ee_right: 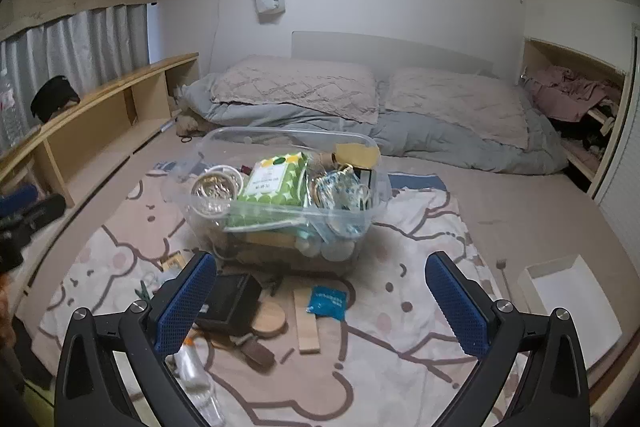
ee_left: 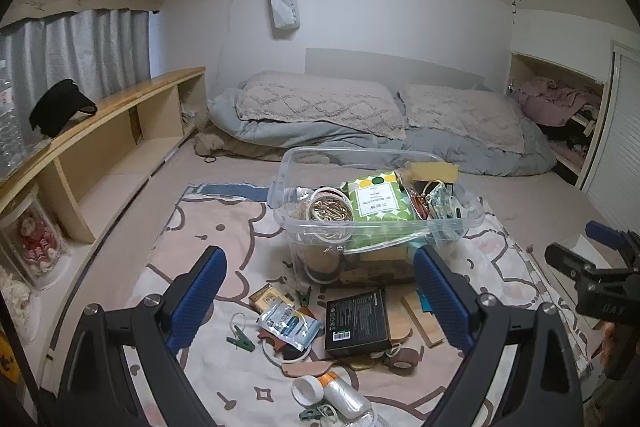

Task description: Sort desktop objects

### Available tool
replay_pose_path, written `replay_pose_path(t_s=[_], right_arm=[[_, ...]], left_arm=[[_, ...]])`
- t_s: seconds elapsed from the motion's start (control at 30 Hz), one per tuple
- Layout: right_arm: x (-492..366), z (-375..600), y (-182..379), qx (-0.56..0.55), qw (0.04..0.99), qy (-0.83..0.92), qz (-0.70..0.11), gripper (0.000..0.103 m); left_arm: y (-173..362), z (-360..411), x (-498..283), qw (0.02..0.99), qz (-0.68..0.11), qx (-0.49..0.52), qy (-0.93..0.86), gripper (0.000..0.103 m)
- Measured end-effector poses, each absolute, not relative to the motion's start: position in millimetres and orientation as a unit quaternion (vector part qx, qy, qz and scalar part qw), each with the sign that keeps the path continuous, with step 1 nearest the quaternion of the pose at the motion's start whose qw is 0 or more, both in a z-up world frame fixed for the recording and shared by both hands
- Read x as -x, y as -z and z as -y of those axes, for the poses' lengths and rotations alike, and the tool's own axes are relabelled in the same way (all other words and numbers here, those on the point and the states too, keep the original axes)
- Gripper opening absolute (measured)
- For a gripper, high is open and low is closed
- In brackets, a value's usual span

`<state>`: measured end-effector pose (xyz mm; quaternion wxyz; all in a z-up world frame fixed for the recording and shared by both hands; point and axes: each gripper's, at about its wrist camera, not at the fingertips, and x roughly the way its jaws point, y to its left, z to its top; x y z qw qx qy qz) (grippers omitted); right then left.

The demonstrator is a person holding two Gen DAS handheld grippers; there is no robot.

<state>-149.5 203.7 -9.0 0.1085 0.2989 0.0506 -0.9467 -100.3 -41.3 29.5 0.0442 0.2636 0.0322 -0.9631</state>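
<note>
Both grippers are empty and hover above the clutter, so this reads as the approach step before a pick. Left gripper (ee_left: pixel 320 295): jaws spread wide, nothing between the pads. Right gripper (ee_right: pixel 320 303): jaws also spread wide, nothing held.

The clear plastic bin (ee_left: pixel 474 217) sits in the middle of the patterned blanket (ee_left: pixel 224 227), already well filled; a green dotted packet (ee_left: pixel 376 197) and a tub of gold clips (ee_left: pixel 332 213) lie on top.

Loose things to sort lie on the blanket in front of the bin, near the grippers:
- black box (ee_left: pixel 356 319), directly ahead of the left gripper
- foil sachet (ee_left: pixel 290 323) just left of the box
- green clothespin (ee_left: pixel 240 339) further left
- wooden block (ee_right: pixel 306 321) and blue packet (ee_right: pixel 327 301), ahead of the right gripper
- round wooden lid (ee_right: pixel 270 319), touching the black box in the right view
- white tray (ee_right: pixel 568 303) at the right edge of the blanket, apart from the pile

Next move, as I judge it: pick one target, lower over it, close on it, carry it to the bin. The black box is wide and flat, so it needs an edge grip. The pile overlaps, so a neighbour could get dragged along.
</note>
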Motion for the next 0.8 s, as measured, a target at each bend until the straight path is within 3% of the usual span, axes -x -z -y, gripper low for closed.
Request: replay_pose_path(t_s=[0.13, 0.2, 0.8], right_arm=[[135.4, -209.2, 14.0, -0.296, 0.107, 0.948, -0.051, 0.103], [127.8, -211.7, 15.9, -0.293, 0.104, 0.949, -0.052, 0.103], [75.7, -224.0, 14.0, -0.259, 0.1, 0.96, -0.046, 0.103]], left_arm=[[-28.5, 34.8, 80.4, 0.053, -0.016, -0.249, 0.967, 0.096], [-27.4, 33.4, 72.6, 0.055, -0.01, -0.243, 0.968, 0.103], [-10.0, 18.1, 31.2, 0.044, 0.019, -0.24, 0.969, 0.103]])
